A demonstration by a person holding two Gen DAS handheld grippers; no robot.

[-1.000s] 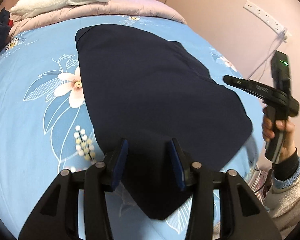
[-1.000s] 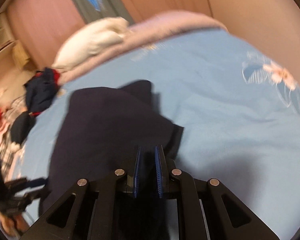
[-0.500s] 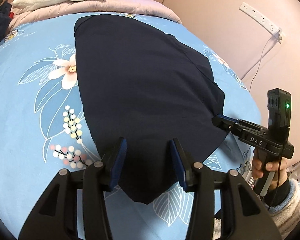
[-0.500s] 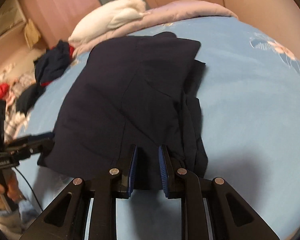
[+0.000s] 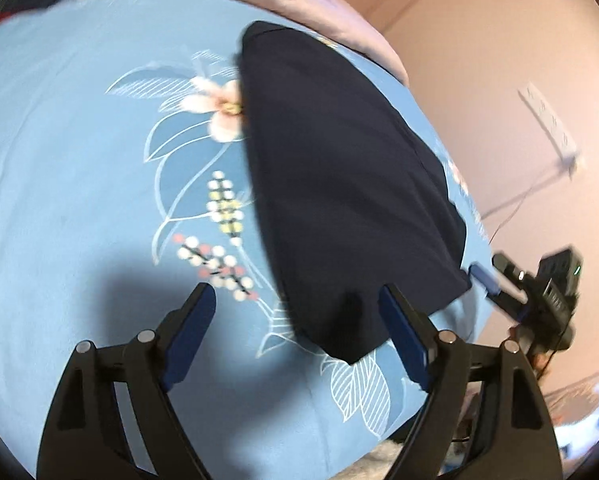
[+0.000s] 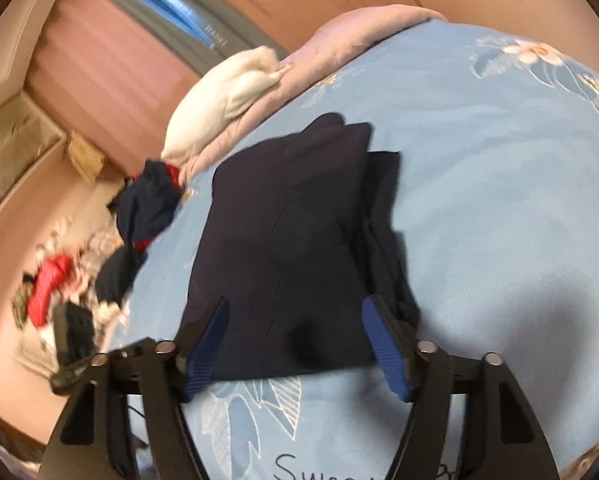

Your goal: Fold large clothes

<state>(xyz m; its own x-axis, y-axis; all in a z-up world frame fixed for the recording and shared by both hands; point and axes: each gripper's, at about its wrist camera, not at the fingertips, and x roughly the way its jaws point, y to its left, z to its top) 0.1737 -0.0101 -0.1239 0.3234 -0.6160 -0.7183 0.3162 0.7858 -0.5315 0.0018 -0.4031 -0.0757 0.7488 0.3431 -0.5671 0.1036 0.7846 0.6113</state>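
A dark navy garment [image 5: 339, 184] lies folded flat on the light-blue floral bedsheet [image 5: 79, 160]. It also shows in the right wrist view [image 6: 291, 248], with extra folded layers along its right side. My left gripper [image 5: 295, 320] is open and empty, hovering above the garment's near corner and the sheet. My right gripper [image 6: 295, 332] is open and empty, just above the garment's near edge. The right gripper also shows in the left wrist view [image 5: 495, 280], beside the garment's right corner.
A white pillow [image 6: 227, 104] and pink quilt [image 6: 339, 40] lie at the head of the bed. A heap of dark and red clothes [image 6: 147, 200] sits at the bed's left edge, with more clutter on the floor [image 6: 47, 292]. A wall with a power strip [image 5: 547, 124] runs along the right.
Both grippers opened wide and let go of the garment, which now lies flat. The left gripper swung left and pulled back; the right gripper drew back slightly.
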